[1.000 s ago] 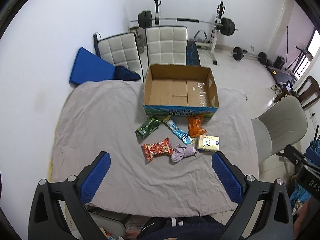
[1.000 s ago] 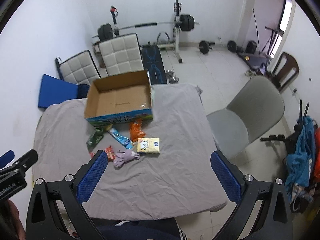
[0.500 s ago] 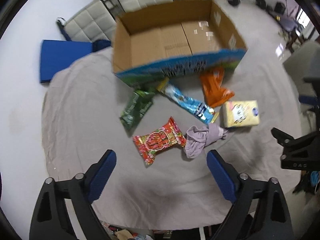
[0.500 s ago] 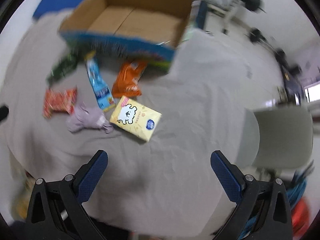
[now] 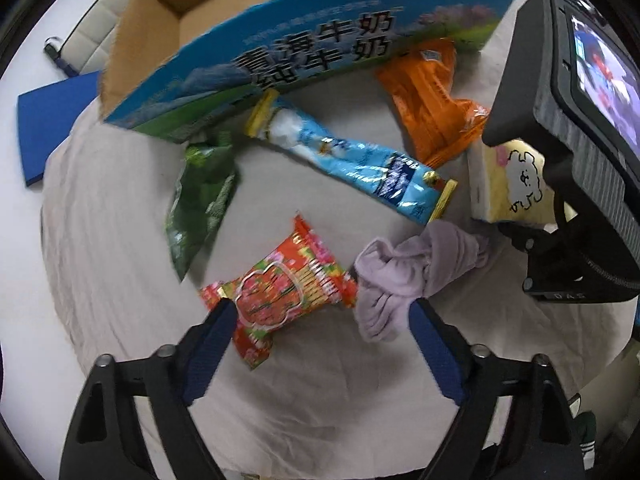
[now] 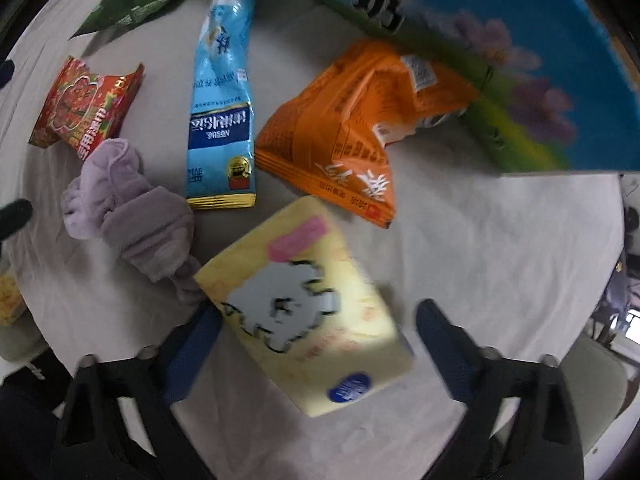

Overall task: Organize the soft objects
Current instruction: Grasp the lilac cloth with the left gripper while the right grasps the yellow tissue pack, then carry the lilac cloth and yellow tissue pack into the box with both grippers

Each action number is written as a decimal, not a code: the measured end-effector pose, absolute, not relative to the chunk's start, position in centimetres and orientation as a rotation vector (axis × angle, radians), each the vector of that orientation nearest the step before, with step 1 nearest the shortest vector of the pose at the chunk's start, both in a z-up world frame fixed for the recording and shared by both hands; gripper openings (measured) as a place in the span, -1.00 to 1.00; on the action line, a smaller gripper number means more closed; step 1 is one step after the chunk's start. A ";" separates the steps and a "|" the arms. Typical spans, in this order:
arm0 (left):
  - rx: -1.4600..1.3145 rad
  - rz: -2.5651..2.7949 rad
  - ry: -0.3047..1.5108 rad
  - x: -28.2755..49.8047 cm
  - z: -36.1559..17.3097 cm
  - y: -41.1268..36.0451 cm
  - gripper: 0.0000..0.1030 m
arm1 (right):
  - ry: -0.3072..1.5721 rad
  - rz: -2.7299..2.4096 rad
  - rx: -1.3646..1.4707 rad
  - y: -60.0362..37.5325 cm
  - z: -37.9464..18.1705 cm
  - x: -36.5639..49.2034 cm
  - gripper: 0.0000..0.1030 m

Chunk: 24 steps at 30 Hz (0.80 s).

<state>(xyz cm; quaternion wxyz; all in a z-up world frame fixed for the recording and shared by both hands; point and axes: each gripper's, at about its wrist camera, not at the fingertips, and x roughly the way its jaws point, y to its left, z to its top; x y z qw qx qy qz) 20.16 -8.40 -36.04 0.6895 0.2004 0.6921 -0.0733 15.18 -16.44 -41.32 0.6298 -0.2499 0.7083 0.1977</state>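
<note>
My left gripper [image 5: 320,312] is open, low over the table, its fingers either side of a red snack packet [image 5: 280,292] and a crumpled lilac cloth [image 5: 408,268]. My right gripper [image 6: 320,316] is open, its fingers straddling a yellow tissue pack [image 6: 308,308]. Between them lie a blue sachet [image 5: 352,160], an orange packet [image 6: 352,128] and a green packet [image 5: 200,196]. An open cardboard box [image 5: 280,56] stands behind them. The right gripper's body shows in the left wrist view [image 5: 580,120].
A grey wrinkled cloth covers the table [image 5: 120,260]. A blue mat [image 5: 52,120] and a white padded chair [image 5: 92,36] lie beyond the table's far left edge. A grey chair seat [image 6: 592,372] stands at the table's right.
Both grippers have dropped from high above the table to just over the objects. The left one now straddles the red packet and cloth, the right one the yellow tissue pack.
</note>
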 end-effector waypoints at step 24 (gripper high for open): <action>0.576 -0.407 1.799 18.1 -44.7 -14.6 -0.31 | 1.808 0.150 -0.071 -27.5 -47.8 14.0 0.32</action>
